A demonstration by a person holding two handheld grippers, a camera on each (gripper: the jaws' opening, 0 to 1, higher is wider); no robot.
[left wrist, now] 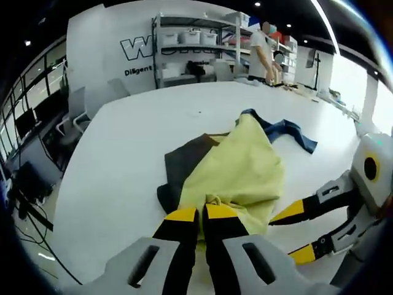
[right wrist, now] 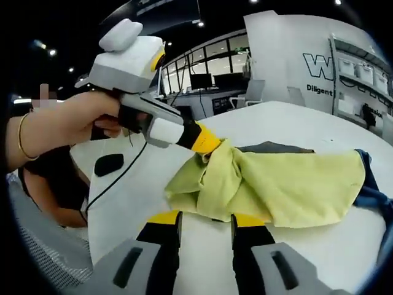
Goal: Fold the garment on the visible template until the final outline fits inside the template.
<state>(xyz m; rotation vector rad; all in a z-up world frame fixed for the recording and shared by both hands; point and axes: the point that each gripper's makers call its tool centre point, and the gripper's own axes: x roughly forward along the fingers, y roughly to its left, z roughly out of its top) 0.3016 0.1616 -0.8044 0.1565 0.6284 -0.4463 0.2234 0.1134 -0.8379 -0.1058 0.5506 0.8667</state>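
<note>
Folding is under way: the yellow garment (left wrist: 236, 169) lies on the white desk (left wrist: 123, 153) over a dark template (left wrist: 184, 163), with a blue cloth (left wrist: 288, 132) beyond it. The left gripper (left wrist: 201, 215) has its fingers (left wrist: 181, 216) narrow and pinched on the garment's near edge, the cloth bunched right at the tips. The right gripper (right wrist: 206, 219) has its fingers (right wrist: 163, 219) spread wide, holding nothing; the garment's crumpled hem sits just ahead of and between them. In the right gripper view the left gripper clamps a raised fold. Judged from this, the garment overhangs the template, so the next move calls for the right fingers to close on the free corner and carry it over
</note>
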